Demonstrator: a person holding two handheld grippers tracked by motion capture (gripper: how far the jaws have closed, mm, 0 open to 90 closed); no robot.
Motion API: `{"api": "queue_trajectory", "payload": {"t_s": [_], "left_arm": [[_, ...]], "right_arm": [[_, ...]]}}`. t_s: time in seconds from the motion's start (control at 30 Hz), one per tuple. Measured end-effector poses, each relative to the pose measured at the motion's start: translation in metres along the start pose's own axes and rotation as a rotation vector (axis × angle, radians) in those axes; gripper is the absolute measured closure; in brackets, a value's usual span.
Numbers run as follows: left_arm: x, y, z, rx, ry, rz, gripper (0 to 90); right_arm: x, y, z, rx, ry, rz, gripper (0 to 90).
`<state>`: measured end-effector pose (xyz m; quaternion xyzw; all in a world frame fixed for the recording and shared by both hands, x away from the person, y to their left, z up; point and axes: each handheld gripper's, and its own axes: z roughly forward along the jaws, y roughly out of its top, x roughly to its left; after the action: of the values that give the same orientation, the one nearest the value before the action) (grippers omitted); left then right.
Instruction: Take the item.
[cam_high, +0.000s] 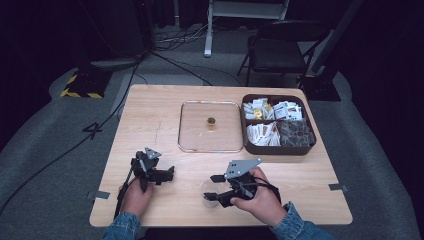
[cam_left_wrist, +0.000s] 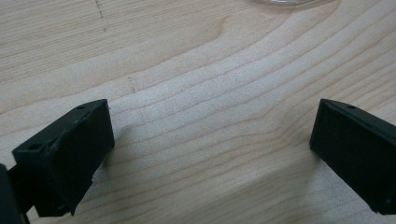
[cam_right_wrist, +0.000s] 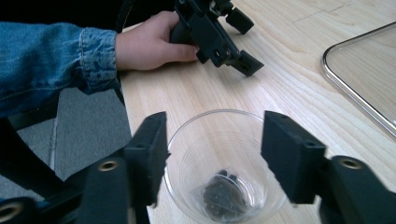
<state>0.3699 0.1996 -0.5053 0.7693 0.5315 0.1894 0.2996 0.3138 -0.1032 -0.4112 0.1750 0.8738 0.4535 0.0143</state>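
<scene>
The tabletop (cam_high: 150, 115) is pale, matt wood with visible grain. The cup (cam_right_wrist: 224, 163) is clear, glossy plastic, holding a crinkly transparent packet (cam_right_wrist: 224, 196). Each claw looks like matt black plastic. The sleeve (cam_right_wrist: 51, 60) is denim cloth.

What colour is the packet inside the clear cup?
Dark, blackish packet in the cup; right gripper view shows it best.
</scene>
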Motion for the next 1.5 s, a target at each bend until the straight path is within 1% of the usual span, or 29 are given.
{"api": "queue_trajectory", "payload": {"t_s": [0.07,0.17,0.4,0.43,0.47,0.5,0.53,0.6,0.7,0.77,0.8,0.87,0.9,0.97,1.0,1.07,1.13,1.17,1.2,1.3,1.37,1.4,1.43,1.5], "left_arm": [[0.000,0.000,0.000,0.000,0.000,0.000,0.1],[0.000,0.000,0.000,0.000,0.000,0.000,0.1],[0.000,0.000,0.000,0.000,0.000,0.000,0.1],[0.000,0.000,0.000,0.000,0.000,0.000,0.1],[0.000,0.000,0.000,0.000,0.000,-0.001,0.1],[0.000,0.000,0.000,0.000,0.000,-0.001,0.1],[0.000,0.000,0.000,0.000,0.000,0.000,0.1],[0.000,0.000,0.000,-0.001,-0.001,0.000,0.1],[0.000,0.000,0.000,-0.001,-0.001,0.000,0.1],[0.000,0.000,0.000,-0.001,0.001,0.000,0.1],[0.000,0.000,0.000,-0.001,0.000,0.000,0.1],[0.000,0.000,0.000,-0.001,-0.002,-0.002,0.1],[0.000,0.000,0.000,-0.001,-0.001,0.000,0.1],[0.000,0.000,0.000,0.000,0.000,0.000,0.1],[0.000,0.000,0.000,-0.001,-0.001,0.000,0.1],[0.000,0.000,0.000,-0.001,-0.001,0.000,0.1],[0.000,0.000,0.000,-0.001,-0.001,0.000,0.1],[0.000,0.000,0.000,0.000,0.000,0.000,0.1],[0.000,0.000,0.000,0.000,-0.001,0.000,0.1],[0.000,0.000,0.000,0.001,-0.001,0.000,0.1],[0.000,0.000,0.000,0.000,0.000,0.001,0.1],[0.000,0.000,0.000,-0.001,0.000,0.001,0.0],[0.000,0.000,0.000,0.000,0.000,0.000,0.0],[0.000,0.000,0.000,0.000,-0.001,0.000,0.1]], "right_arm": [[0.000,0.001,-0.001,-0.020,-0.003,0.002,34.8],[-0.002,0.006,-0.008,-0.046,-0.012,0.006,32.0],[-0.009,0.017,-0.040,-0.111,-0.070,0.021,30.0],[-0.009,0.017,-0.040,-0.111,-0.070,0.021,30.0],[-0.013,0.018,-0.049,-0.124,-0.088,0.028,30.0],[-0.013,0.018,-0.049,-0.124,-0.088,0.028,30.0],[-0.016,0.017,-0.056,-0.129,-0.099,0.037,30.0],[-0.018,0.017,-0.059,-0.131,-0.105,0.039,30.0],[-0.024,0.015,-0.071,-0.135,-0.131,0.053,30.0],[-0.025,0.014,-0.073,-0.135,-0.136,0.054,30.0],[-0.028,0.012,-0.077,-0.135,-0.145,0.060,30.0],[-0.028,0.011,-0.078,-0.136,-0.150,0.062,30.0],[-0.031,0.009,-0.083,-0.136,-0.164,0.071,30.0],[-0.033,0.008,-0.084,-0.136,-0.168,0.073,30.0],[-0.037,0.004,-0.089,-0.133,-0.189,0.082,30.0],[-0.042,0.000,-0.094,-0.130,-0.207,0.094,30.0],[-0.045,-0.003,-0.098,-0.130,-0.223,0.103,30.0],[-0.045,-0.003,-0.098,-0.130,-0.223,0.103,30.0],[-0.050,-0.009,-0.104,-0.124,-0.252,0.112,30.0],[-0.054,-0.015,-0.109,-0.124,-0.267,0.127,30.0],[-0.060,-0.022,-0.113,-0.120,-0.284,0.146,29.9],[-0.066,-0.029,-0.116,-0.113,-0.306,0.161,29.7],[-0.066,-0.029,-0.116,-0.113,-0.306,0.161,29.7],[-0.072,-0.036,-0.119,-0.108,-0.327,0.178,29.6]]}}
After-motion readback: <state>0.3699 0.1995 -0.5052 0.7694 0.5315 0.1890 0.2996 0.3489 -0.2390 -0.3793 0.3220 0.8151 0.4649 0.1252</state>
